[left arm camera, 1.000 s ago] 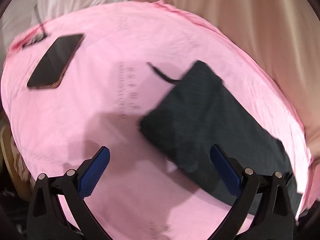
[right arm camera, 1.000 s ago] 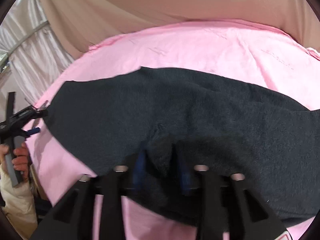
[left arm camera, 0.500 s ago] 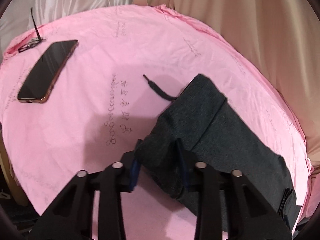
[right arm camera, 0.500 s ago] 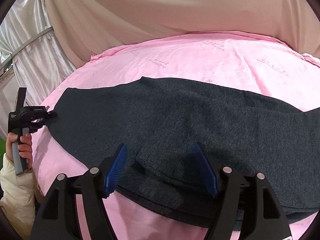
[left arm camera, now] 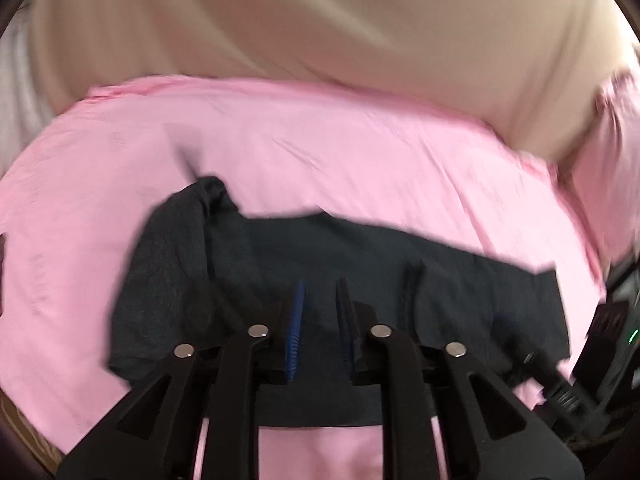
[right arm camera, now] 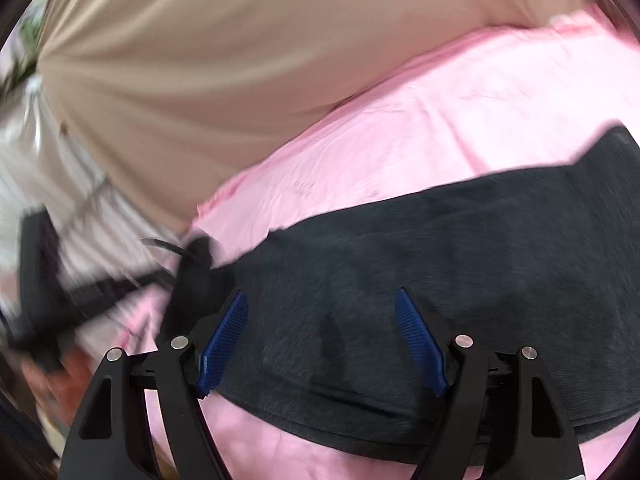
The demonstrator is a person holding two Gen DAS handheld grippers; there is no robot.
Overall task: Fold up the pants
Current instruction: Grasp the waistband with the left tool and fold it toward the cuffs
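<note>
beige drapery hangs behind a worktop covered in pink cloth, and both views are smeared by motion blur. in the left wrist view, dark grey pants lie across the near part of the pink cloth, with one bunched end raised at the left and the rest stretching flat toward the right edge. the left hand-held gripper sits low in the middle of that view, its jaws narrowed and closing, with a fold of the pants fabric pinched between the blue pads. at the far right edge a black piece of the other tool shows, too blurred to read in detail.

in the right wrist view, a person's hand at the far left grips a black handle, heavily blurred, and a dark cord trails from the near end of the pants beside it. the pants run from there in a broad band to the right edge. the right hand-held gripper hovers over this band with its jaws spread wide and opening; the fabric lies beneath and between the blue pads, which do not press on it.
</note>
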